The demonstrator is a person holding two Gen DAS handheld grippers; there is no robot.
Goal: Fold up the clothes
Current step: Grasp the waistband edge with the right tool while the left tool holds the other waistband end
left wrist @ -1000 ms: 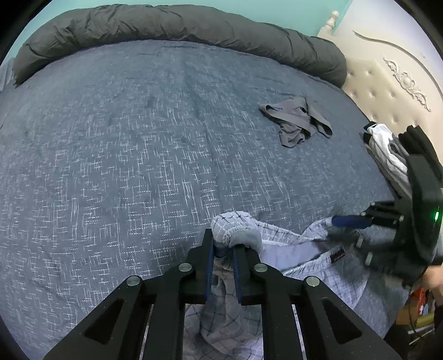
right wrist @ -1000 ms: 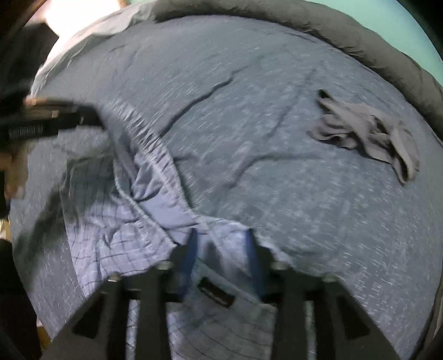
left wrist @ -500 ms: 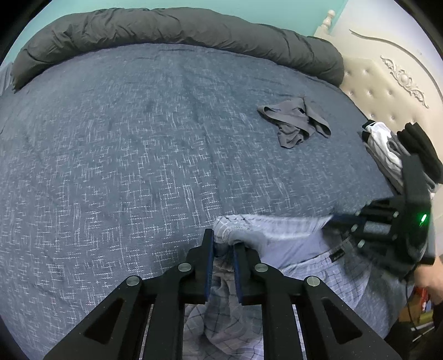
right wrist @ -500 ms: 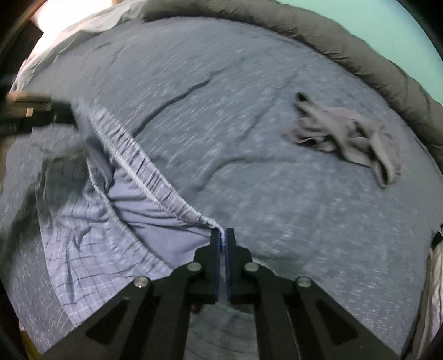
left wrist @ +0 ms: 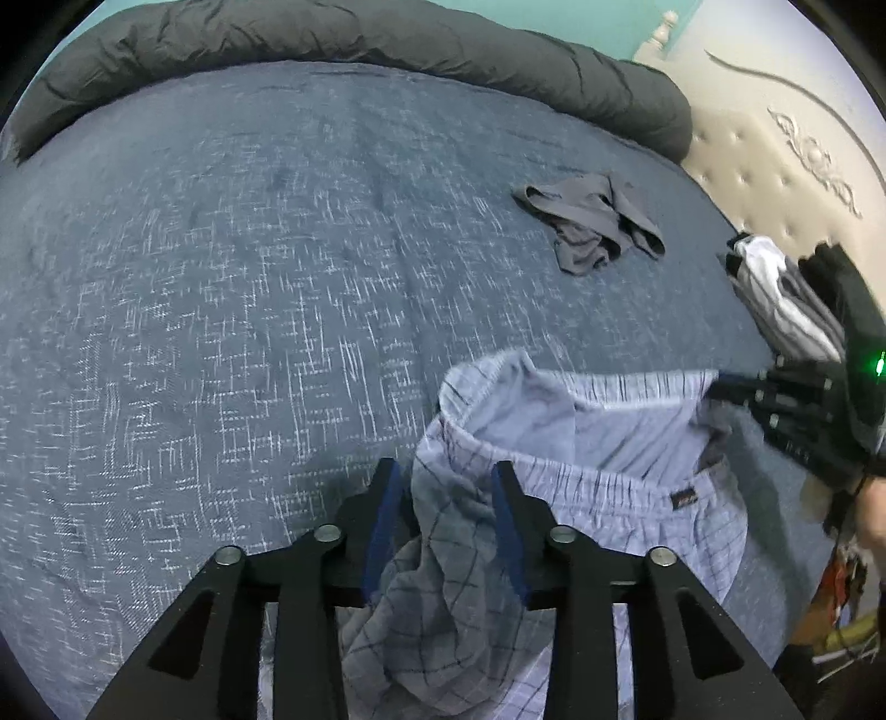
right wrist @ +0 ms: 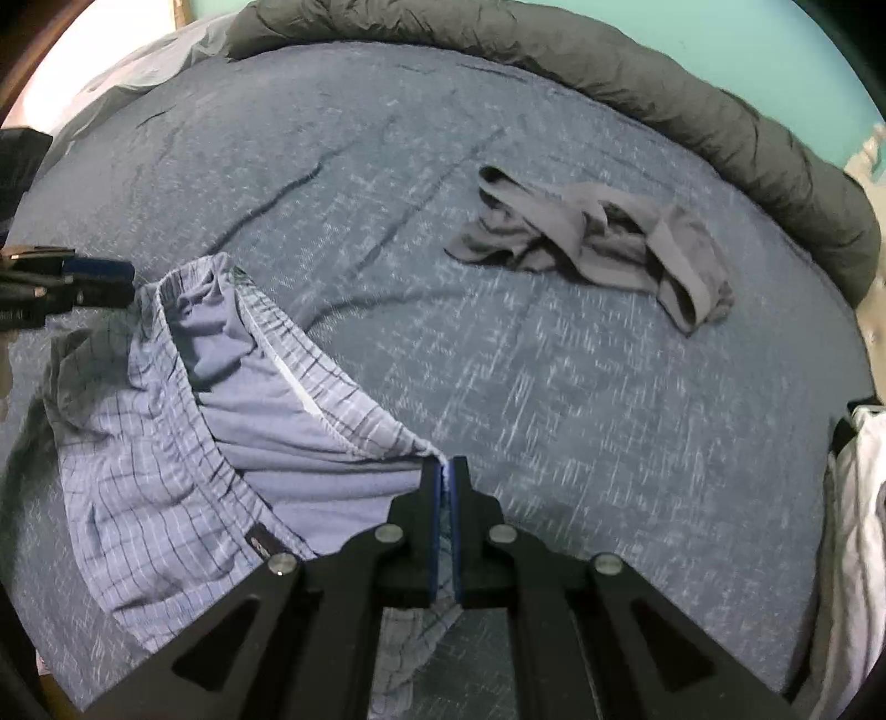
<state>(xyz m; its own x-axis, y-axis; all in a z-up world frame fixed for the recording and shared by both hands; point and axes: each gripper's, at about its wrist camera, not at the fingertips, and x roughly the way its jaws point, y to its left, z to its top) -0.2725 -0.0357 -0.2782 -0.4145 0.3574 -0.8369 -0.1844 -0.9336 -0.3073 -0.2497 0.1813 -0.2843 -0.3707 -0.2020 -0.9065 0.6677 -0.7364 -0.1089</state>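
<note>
Plaid boxer shorts (left wrist: 598,471) spread on blue bedspread (left wrist: 221,310), waistband gaping. Right gripper (right wrist: 445,471) clamped on waistband edge. Left gripper (left wrist: 443,498) spread wide, fabric bunched between fingers, contact unclear. Grey underwear (right wrist: 598,249) well apart; garment pile (left wrist: 786,293) cut off.

On the bed (left wrist: 221,310) there are one checked pair of shorts (right wrist: 155,476), one grey pair of underwear (right wrist: 598,243), one rolled dark duvet (left wrist: 332,33), and two grippers.
</note>
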